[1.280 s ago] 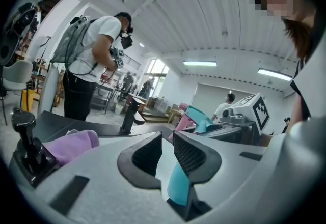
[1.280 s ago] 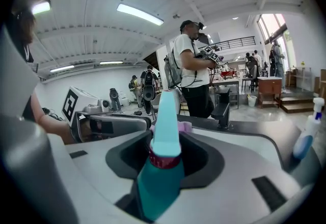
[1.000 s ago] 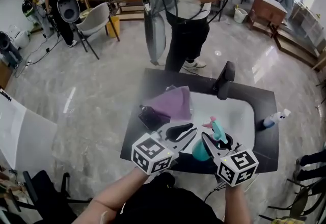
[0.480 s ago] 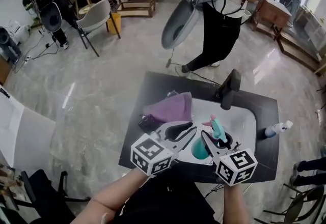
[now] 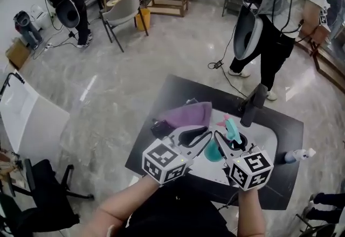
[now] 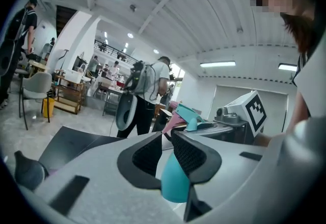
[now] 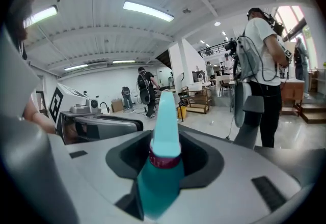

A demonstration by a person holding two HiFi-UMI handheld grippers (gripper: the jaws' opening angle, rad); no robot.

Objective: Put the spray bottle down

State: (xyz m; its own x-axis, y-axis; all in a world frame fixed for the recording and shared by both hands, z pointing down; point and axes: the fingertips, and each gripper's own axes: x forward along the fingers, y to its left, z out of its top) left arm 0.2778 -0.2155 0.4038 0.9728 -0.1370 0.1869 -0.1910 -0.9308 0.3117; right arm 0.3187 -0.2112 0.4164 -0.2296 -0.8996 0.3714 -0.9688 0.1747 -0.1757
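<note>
In the head view, a purple cloth point(image 5: 188, 114) lies on the black counter point(image 5: 161, 93) at 10 o'clock of the grippers, draped over the rim of the white basin point(image 5: 263, 132). No other view shows this cloth. The left gripper point(image 5: 207, 136) points toward 2 o'clock, its jaw tips just beside the teal spray bottle point(image 5: 214, 152).

The left gripper view adds what the head view cannot settle. The two black pads point(image 6: 147, 154) stand almost tip to tip with only a slit between them, and nothing is pinched there. The bottle's teal body shows through the oval opening below the tips, at 6 o'clock. Its pink trigger and teal head rise beyond the tips at 1 o'clock. The bottle thus sits past this gripper's tips, not inside its grip.

The right gripper point(image 5: 227, 144) points toward 11 o'clock and carries the bottle over the near part of the basin. The right gripper view shows the grip plainly. The bottle stands upright in the middle of the frame, with a dark pink collar at its neck and the nozzle at 12 o'clock. The jaws are held fairly wide, closed against its shoulders from either side.

A black faucet point(image 5: 253, 104) stands at 1 o'clock of the bottle. A second, white spray bottle point(image 5: 299, 154) lies on the counter at 3 o'clock, well apart.
</note>
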